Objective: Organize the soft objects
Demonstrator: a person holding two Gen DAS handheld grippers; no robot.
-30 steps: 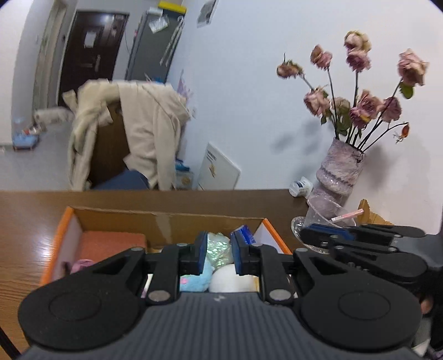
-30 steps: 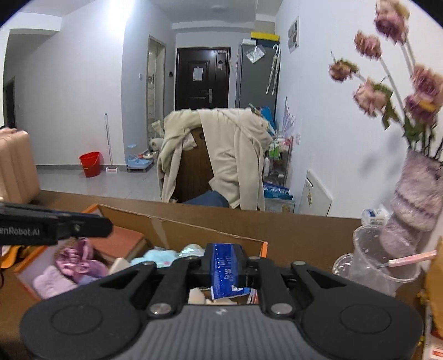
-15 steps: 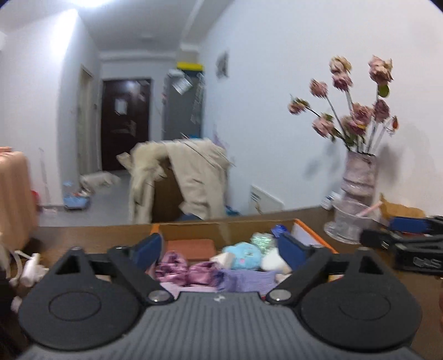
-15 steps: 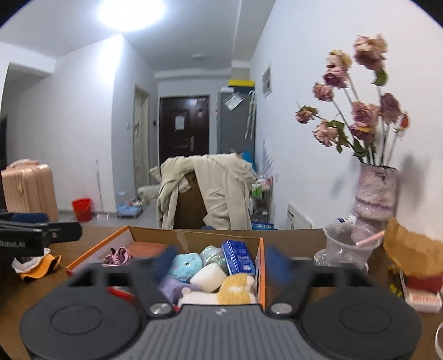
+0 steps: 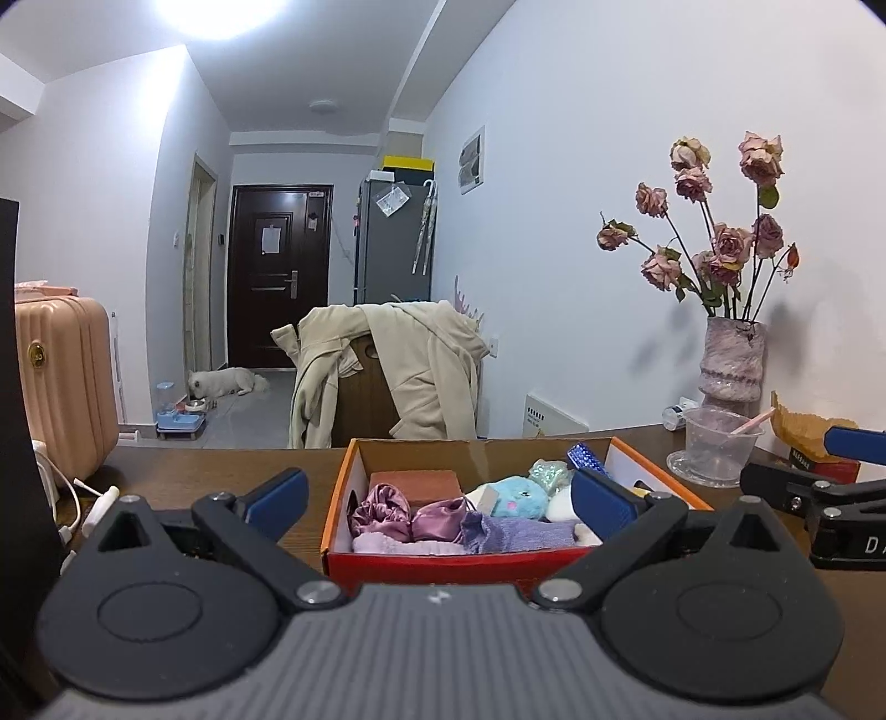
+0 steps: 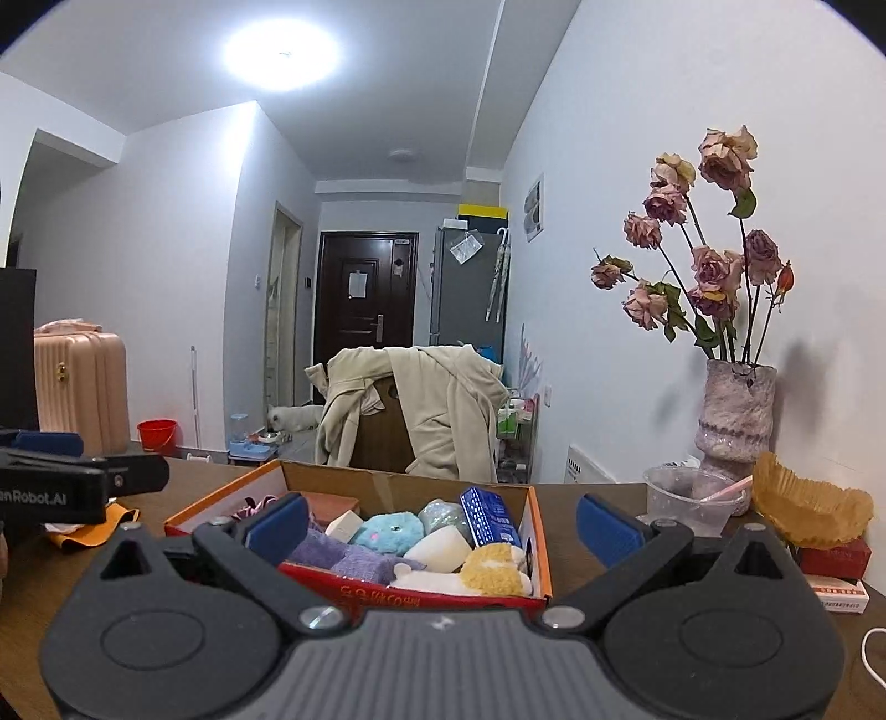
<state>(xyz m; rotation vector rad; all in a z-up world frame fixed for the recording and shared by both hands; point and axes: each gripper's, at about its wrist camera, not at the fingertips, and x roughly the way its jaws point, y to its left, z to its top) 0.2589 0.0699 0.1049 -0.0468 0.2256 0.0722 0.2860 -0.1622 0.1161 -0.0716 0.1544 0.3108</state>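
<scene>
Soft things already fill the box at frame centre; both claws, left & right, wide and empty. Task looks approx. finished.

Ceiling light glares overhead; sharp frames, fisheye-bent dark edges.

soft toys packed in orange box

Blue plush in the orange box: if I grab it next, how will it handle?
The blue plush looks fuzzy and rounded, so probably light and squashy. It sits wedged among other soft items in the box, so neighbours may drag along. Likely not fragile.
</scene>
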